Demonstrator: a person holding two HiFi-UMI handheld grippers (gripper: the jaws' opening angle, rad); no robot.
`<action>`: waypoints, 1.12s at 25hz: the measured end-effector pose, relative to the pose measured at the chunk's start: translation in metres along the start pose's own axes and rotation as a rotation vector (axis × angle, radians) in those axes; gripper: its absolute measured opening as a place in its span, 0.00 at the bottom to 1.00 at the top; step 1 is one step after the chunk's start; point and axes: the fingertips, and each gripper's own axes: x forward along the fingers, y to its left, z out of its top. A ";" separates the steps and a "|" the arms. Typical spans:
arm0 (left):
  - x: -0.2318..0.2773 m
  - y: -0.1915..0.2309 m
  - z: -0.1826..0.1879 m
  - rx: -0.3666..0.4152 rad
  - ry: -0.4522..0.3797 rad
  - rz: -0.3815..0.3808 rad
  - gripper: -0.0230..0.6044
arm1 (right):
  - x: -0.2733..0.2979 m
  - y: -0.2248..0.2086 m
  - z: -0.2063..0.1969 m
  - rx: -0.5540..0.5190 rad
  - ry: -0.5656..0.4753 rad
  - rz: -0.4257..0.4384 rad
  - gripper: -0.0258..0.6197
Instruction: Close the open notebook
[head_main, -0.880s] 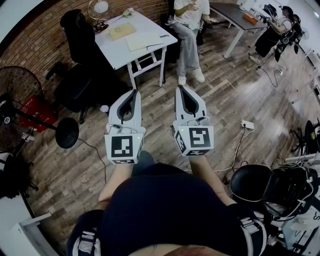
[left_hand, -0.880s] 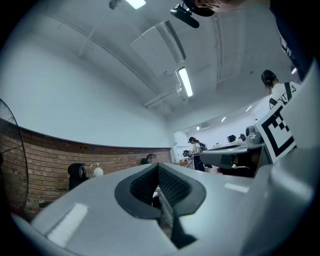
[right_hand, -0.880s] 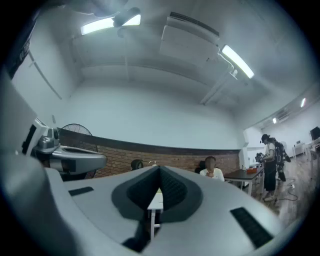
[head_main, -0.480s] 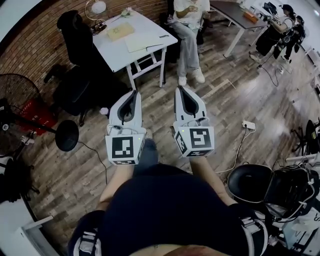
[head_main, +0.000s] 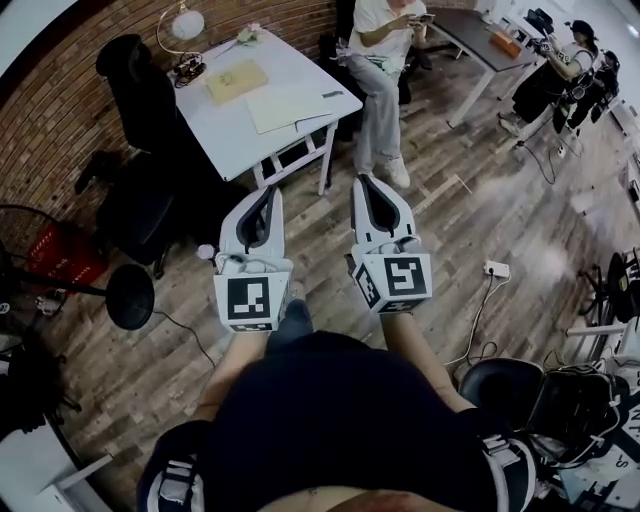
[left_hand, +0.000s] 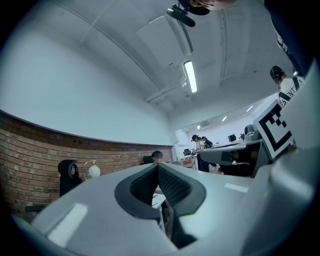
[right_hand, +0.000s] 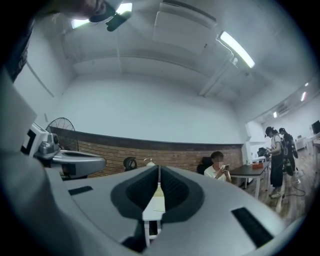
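The open notebook lies with pale pages up on a white table at the top of the head view, well ahead of both grippers. My left gripper and right gripper are held side by side over the wooden floor, pointing at the table. Both are shut with nothing between the jaws. In the left gripper view the left gripper has its pads meeting at the tip. In the right gripper view the right gripper is closed the same way, and a strip of the table shows behind its pads.
A tan book and a globe lamp share the table. A black office chair stands at its left and a seated person at its right. A fan base, a power strip and cables lie on the floor.
The view has shifted toward the table, which now sits a little closer and further right. Both grippers stay side by side and shut.
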 end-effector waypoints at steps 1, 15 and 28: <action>0.014 0.010 -0.004 0.004 0.006 -0.006 0.05 | 0.016 -0.001 0.000 0.000 -0.002 0.008 0.06; 0.150 0.099 -0.042 -0.017 0.023 -0.072 0.05 | 0.170 -0.020 -0.024 -0.015 0.011 0.024 0.06; 0.193 0.112 -0.061 -0.037 0.026 -0.083 0.05 | 0.211 -0.055 -0.042 0.056 0.042 -0.035 0.06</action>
